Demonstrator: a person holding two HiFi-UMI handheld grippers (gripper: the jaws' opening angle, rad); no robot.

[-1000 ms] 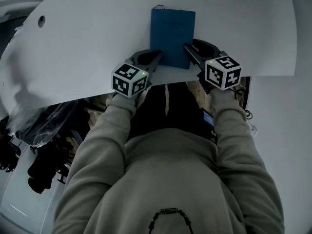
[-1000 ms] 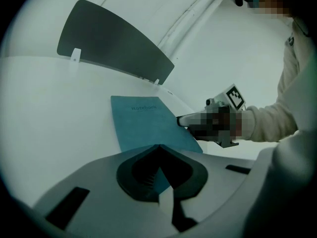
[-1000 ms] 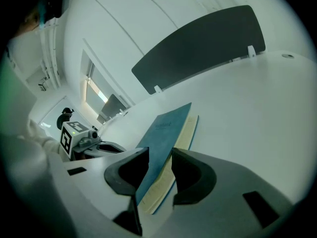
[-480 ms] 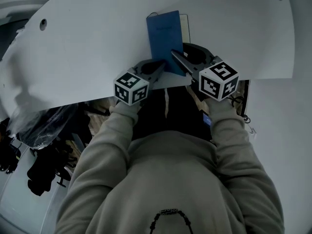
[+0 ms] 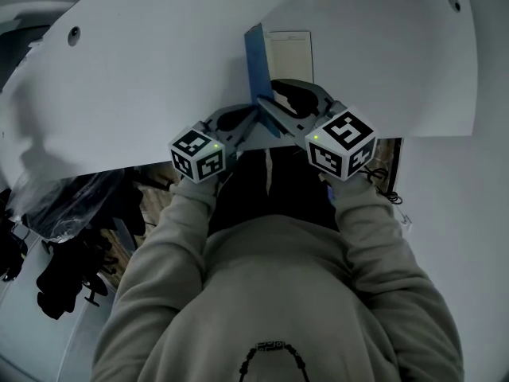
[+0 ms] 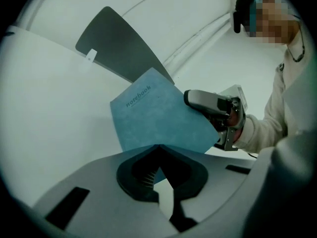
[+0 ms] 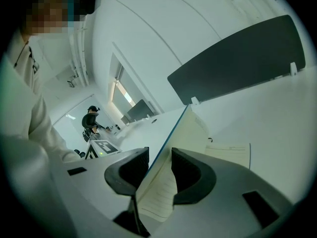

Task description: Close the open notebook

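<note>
Seen from the head view, a white table [image 5: 159, 70] fills the upper part of the scene. At left, the left gripper [image 5: 253, 118] has its jaws closed tip to tip with nothing visible between them, and the tips rest at the near edge of the notebook [image 5: 274, 58]. In the middle, the notebook's blue cover [image 5: 254, 62] stands almost upright on the table. The right gripper [image 5: 266, 102] is closed on that cover and a few sheets, as its own view shows. To the right, the lined pages [image 5: 288, 54] lie flat and exposed.

The cover looks to be about halfway through its swing. The next move probably calls for tipping it to the right, down over the pages, then letting go.
</note>
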